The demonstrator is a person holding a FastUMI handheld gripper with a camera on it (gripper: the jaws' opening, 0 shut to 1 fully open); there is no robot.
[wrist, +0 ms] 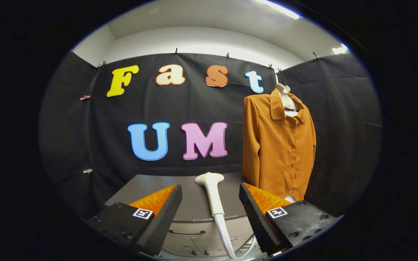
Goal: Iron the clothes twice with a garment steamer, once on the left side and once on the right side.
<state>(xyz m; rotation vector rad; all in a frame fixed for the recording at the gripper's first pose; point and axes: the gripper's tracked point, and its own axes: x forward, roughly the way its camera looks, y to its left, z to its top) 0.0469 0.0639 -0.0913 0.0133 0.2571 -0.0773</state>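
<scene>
With the gripper (210,214) fingers spread wide and empty, centre them either side of the steamer handle (213,194) lying on the worktop (191,197), then close squarely before approaching the shirt (278,145).

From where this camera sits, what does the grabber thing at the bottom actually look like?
The gripper has two wedge-shaped fingers with ridged, saw-toothed inner faces. Each sits on a blocky base fastened with screws and carrying a small square black-and-white marker. The fingers stand open.
</scene>
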